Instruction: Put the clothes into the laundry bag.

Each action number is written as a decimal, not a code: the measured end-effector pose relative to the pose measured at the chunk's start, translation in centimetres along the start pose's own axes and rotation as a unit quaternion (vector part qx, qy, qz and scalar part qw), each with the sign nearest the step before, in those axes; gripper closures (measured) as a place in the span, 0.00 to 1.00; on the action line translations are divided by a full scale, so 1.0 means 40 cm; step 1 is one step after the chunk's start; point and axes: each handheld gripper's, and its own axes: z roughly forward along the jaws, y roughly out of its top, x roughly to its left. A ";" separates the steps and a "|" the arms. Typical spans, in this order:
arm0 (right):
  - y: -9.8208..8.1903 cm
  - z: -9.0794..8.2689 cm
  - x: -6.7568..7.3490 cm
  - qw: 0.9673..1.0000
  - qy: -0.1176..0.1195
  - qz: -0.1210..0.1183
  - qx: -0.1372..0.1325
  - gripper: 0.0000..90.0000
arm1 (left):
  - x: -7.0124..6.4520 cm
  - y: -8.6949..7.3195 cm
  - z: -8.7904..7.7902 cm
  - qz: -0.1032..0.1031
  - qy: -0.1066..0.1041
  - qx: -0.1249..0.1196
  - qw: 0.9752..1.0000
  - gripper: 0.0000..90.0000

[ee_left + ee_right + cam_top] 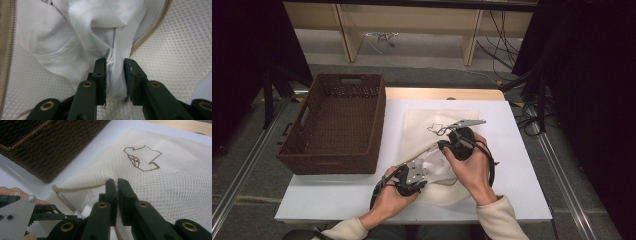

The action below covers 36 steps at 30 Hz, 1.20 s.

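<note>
A cream mesh laundry bag (432, 125) with a brown stitched outline (142, 157) lies on the white table top (512, 170). A white cloth (434, 167) bulges from the bag's opening near the front. My right gripper (117, 187) is shut on the bag's top layer by its zip edge and holds it up. My left gripper (115, 75) reaches into the opening. Its jaws pinch a fold of the white cloth (82, 32) between the pads, with the mesh bag (180, 50) underneath. In the high view the left gripper (419, 172) sits just below and left of the right gripper (444, 145).
A dark brown wicker basket (329, 162) stands on the table's left side, close to the bag. The basket's corner (50, 145) also lies just beyond the bag in the right gripper view. Bare table top stretches to the right of the bag.
</note>
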 end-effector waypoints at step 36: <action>0.001 -0.004 0.005 1.000 -0.001 0.005 -0.004 0.98 | 0.023 0.074 0.081 -0.065 0.000 -0.057 0.996 0.85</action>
